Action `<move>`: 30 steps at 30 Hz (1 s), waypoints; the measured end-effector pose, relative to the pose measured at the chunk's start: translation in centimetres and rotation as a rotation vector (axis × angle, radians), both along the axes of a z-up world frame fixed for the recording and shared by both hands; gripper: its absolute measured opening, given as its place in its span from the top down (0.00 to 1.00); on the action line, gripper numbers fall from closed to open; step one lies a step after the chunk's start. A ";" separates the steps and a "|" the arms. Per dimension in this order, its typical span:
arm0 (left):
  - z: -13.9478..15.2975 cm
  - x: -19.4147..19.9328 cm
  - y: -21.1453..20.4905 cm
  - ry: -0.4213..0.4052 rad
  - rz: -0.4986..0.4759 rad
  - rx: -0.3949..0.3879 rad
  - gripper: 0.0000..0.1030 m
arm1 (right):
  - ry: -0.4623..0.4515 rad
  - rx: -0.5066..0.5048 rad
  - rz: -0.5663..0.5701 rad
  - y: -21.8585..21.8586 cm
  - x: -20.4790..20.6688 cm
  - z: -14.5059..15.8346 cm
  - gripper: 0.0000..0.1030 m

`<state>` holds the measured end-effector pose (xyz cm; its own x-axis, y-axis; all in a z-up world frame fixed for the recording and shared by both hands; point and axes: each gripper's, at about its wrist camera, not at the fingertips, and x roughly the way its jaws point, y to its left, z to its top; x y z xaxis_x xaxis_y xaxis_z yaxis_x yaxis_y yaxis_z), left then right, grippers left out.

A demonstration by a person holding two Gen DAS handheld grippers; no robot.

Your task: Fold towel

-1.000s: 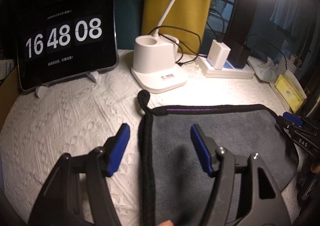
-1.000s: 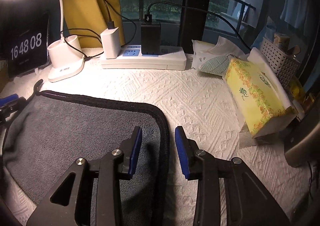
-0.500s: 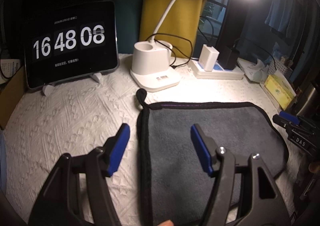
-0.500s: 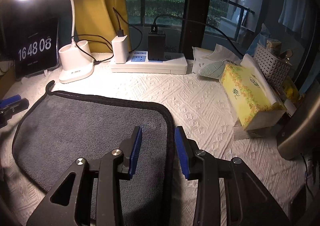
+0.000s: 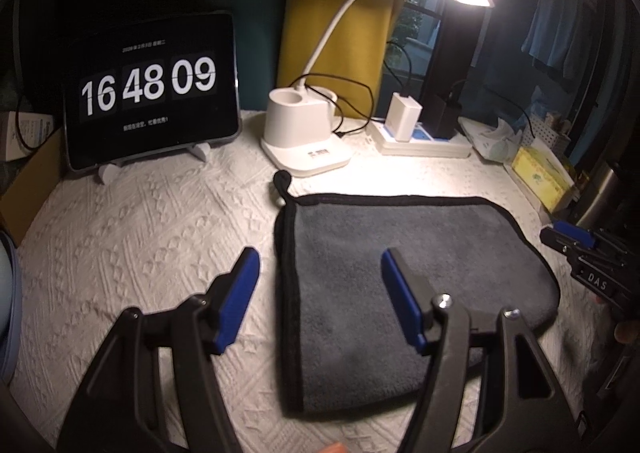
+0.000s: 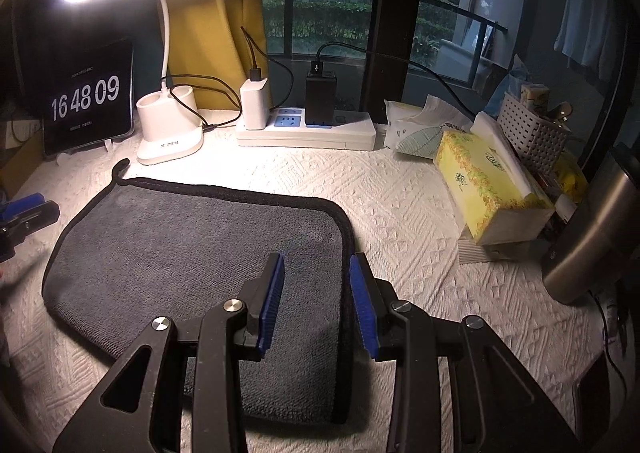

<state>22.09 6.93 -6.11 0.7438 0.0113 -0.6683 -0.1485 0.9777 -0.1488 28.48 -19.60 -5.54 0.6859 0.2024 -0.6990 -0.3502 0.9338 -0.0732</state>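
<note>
A dark grey towel (image 5: 404, 269) with a black hem lies flat on the white textured cloth; it also shows in the right wrist view (image 6: 200, 253). A black hanging loop (image 5: 281, 181) sticks out at its far left corner. My left gripper (image 5: 316, 297) is open and empty, raised above the towel's left hem. My right gripper (image 6: 316, 301) is open and empty, its jaws astride the towel's right hem from above. The right gripper (image 5: 576, 241) also shows at the right edge of the left wrist view.
A tablet clock (image 5: 152, 89) stands at the back left. A white desk lamp base (image 5: 304, 133) and a power strip (image 6: 304, 129) with chargers sit behind the towel. A yellow tissue box (image 6: 488, 185), a white basket (image 6: 532, 133) and a steel flask (image 6: 592, 237) stand to the right.
Both grippers have pulled back and up from the towel, so more of it shows. Their openings are unchanged. The towel has not moved.
</note>
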 end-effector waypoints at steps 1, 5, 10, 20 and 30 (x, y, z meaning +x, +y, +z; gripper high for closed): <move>0.0 -0.2 0.0 -0.001 -0.001 0.001 0.37 | -0.001 0.000 0.000 0.0 -0.2 0.0 0.65; 0.3 -1.0 -0.1 -0.007 -0.006 0.002 0.37 | -0.006 -0.002 -0.001 -0.1 -1.0 0.3 0.65; 0.8 -2.1 -0.4 -0.017 -0.013 0.004 0.37 | -0.015 0.000 -0.003 -0.2 -2.0 0.6 0.65; 1.3 -4.4 -1.0 -0.031 -0.023 0.003 0.37 | -0.029 0.002 -0.001 -0.4 -4.0 1.3 0.65; 1.5 -6.2 -1.4 -0.036 -0.029 -0.002 0.37 | -0.034 0.008 -0.008 -1.0 -6.0 1.6 0.65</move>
<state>15.88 5.54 -4.65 0.7677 -0.0117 -0.6407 -0.1148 0.9811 -0.1555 22.50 -20.57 -3.96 0.7108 0.2028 -0.6736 -0.3405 0.9370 -0.0772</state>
